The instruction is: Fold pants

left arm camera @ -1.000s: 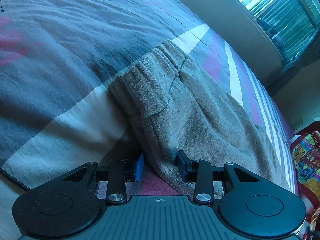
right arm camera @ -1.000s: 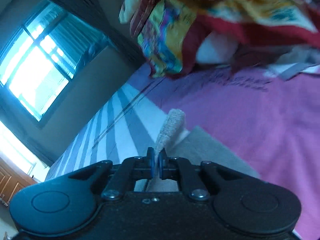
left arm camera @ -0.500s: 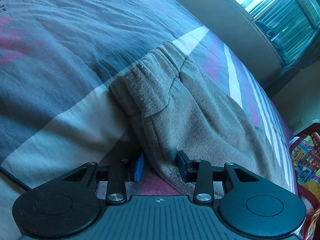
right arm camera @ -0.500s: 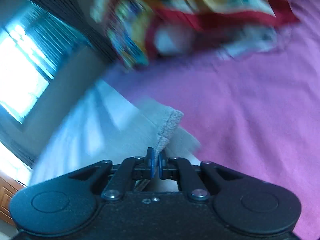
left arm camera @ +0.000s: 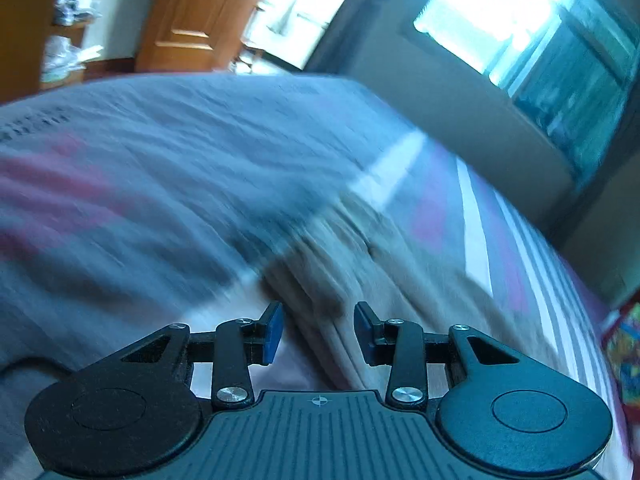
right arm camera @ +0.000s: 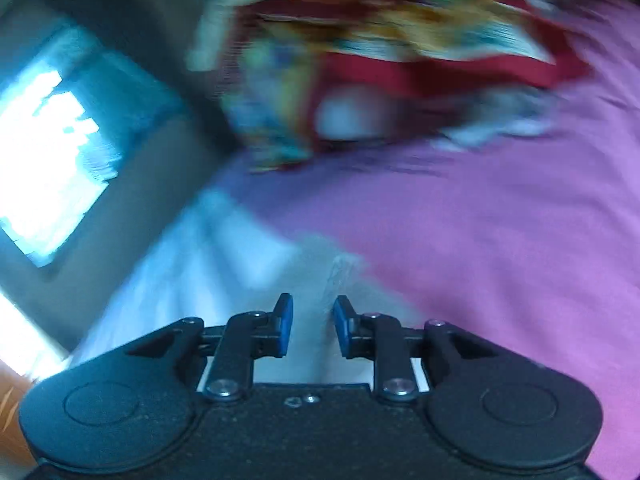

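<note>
While both views smear with motion blur, the grey pants lie on the striped bedspread, an edge between the left gripper pads, untouched; the right gripper is opening, pants just ahead.

Pants lie on the bed, ahead of the left tool and running off to its right. A door stands behind the bed, a window to the right. Ahead of the right tool, a heap of bedding lies on the bed's far side.
</note>
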